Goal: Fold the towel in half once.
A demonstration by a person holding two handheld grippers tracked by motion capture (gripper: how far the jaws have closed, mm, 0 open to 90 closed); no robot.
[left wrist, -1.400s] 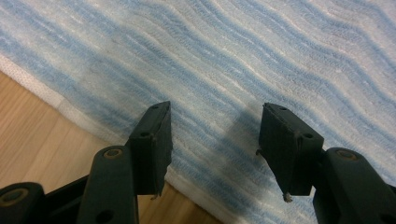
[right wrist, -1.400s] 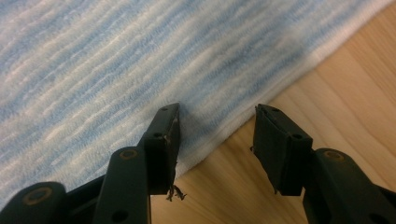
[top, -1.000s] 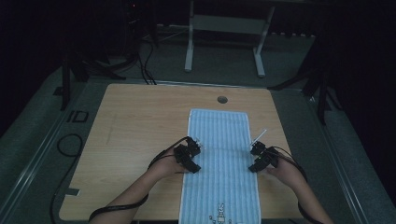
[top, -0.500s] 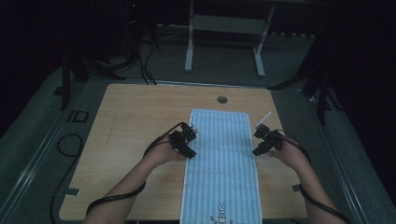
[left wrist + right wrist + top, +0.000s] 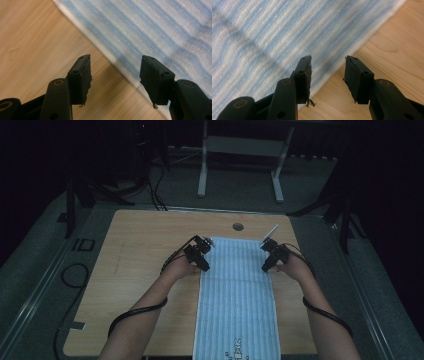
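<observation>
Light wooden rectangular tabletop [image 5: 140, 285], with a small round cable hole [image 5: 238, 226] near the far edge. Spread flat down the middle: a long blue-and-white striped cloth towel [image 5: 237, 300], reaching from close to the far edge down past the near edge, with a small embroidered figure at the near end. No folds or wrinkles to speak of in the high view; fabric lying smooth and full length.

Left gripper [image 5: 204, 254] at the towel's left hem, near the far corner. Seen closer in the left gripper view [image 5: 115, 75]: jaws spread wide apart, straddling the white hem, one jaw over bare wood and the other over the stripes, nothing between them yet. Right gripper [image 5: 270, 256] mirrored at the right hem, also near the far end. In the right gripper view [image 5: 327, 75]: jaws likewise spread, one over the stripes and one over the wood, hem running between, no pinch made.

As a judgement: likely the very start of a fold. Laid out and lined up, yes; both tools poised over the far corners. Not yet done: closing on the two edges, lifting the far end, carrying it toward the near end, and any further folds after that. Whether the jaws touch the cloth or hover just above cannot be told.
</observation>
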